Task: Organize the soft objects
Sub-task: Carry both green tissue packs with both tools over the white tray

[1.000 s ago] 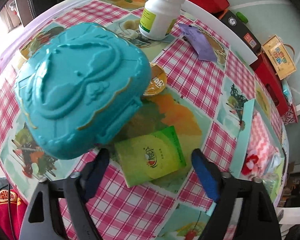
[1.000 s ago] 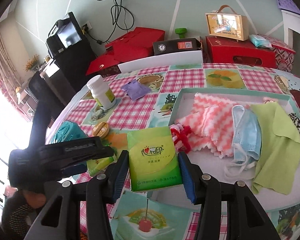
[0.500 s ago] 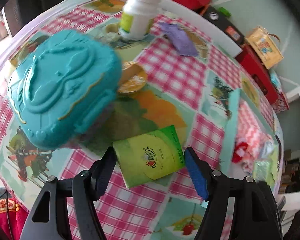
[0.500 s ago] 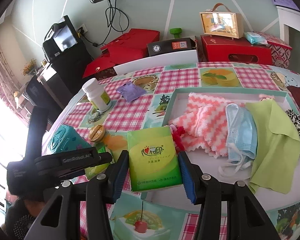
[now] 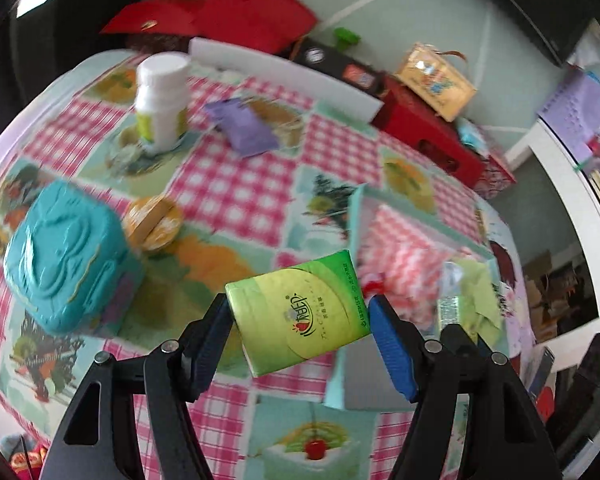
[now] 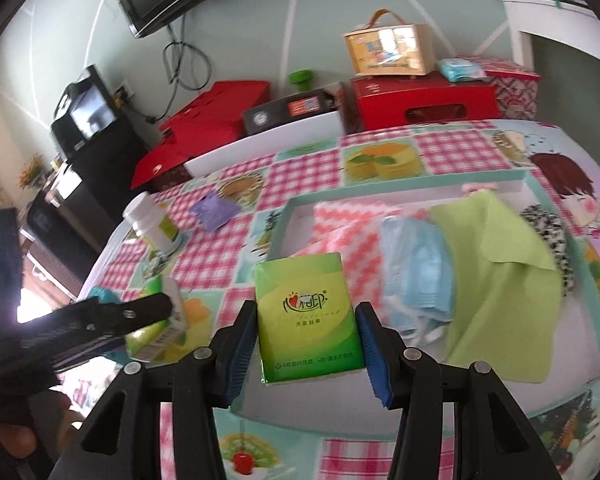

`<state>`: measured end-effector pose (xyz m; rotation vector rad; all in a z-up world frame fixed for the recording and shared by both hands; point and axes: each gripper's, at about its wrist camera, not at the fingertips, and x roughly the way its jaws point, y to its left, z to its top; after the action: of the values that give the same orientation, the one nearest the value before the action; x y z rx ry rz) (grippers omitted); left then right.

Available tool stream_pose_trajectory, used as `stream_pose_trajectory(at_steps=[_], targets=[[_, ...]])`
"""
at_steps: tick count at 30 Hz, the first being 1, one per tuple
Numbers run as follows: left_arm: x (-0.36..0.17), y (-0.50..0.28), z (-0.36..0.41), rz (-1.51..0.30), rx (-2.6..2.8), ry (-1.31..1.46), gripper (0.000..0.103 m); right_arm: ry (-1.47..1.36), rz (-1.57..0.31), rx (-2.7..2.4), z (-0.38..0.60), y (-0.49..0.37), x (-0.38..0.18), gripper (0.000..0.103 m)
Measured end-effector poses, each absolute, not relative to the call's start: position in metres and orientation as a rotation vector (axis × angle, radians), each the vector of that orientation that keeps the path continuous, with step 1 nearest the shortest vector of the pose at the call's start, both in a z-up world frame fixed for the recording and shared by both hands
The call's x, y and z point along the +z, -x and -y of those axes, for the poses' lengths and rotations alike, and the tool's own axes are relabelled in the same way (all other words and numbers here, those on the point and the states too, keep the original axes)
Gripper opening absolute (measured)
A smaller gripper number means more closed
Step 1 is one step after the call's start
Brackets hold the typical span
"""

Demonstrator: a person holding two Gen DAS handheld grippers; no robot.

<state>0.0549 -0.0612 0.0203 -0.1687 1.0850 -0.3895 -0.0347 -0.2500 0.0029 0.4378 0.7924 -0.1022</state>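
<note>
I hold 2 soft green tissue packs, 1 in each tool. My left gripper (image 5: 300, 320) pinches the first green plastic-wrapped tissue pack (image 5: 298, 312) by its 2 short sides, blue pads pressed against the wrapper, and the pack sits tilted and lifted off the tablecloth, just beside the near corner of the pale teal shallow tray (image 5: 354, 208). I grip it across the narrow width so the soft pack does not buckle.

My right gripper (image 6: 306, 340) clamps the second green tissue pack (image 6: 306, 316) the same way, upright between the pads with its printed face towards the camera. It hangs over the tray's (image 6: 420, 190) near left corner, above the bare white floor there. I judge that is the free spot left for it.

The tray already holds the other soft things: a pink and white zigzag cloth (image 6: 340, 228), a light blue face mask (image 6: 416, 268) and a lime green wiping cloth (image 6: 500, 288) overlapping along the floor.

The hard items lie outside the tray on the pink checked tablecloth (image 5: 228, 188): a teal moulded plastic case (image 5: 64, 256), an orange round lid (image 5: 152, 222), a white pill bottle (image 5: 162, 104) and a purple sachet (image 5: 242, 126). They look too rigid to belong in the tray.

Both packs are close together, so I would lower 1 at a time.
</note>
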Motion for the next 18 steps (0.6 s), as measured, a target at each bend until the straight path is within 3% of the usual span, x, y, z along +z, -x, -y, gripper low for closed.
stream_pose_trajectory(at_steps=[18], targets=[[0.057, -0.042, 0.169, -0.996, -0.631, -0.062, 0.071, -0.522, -0.73, -0.405, 0.34, 0.079, 0.005, 0.052]])
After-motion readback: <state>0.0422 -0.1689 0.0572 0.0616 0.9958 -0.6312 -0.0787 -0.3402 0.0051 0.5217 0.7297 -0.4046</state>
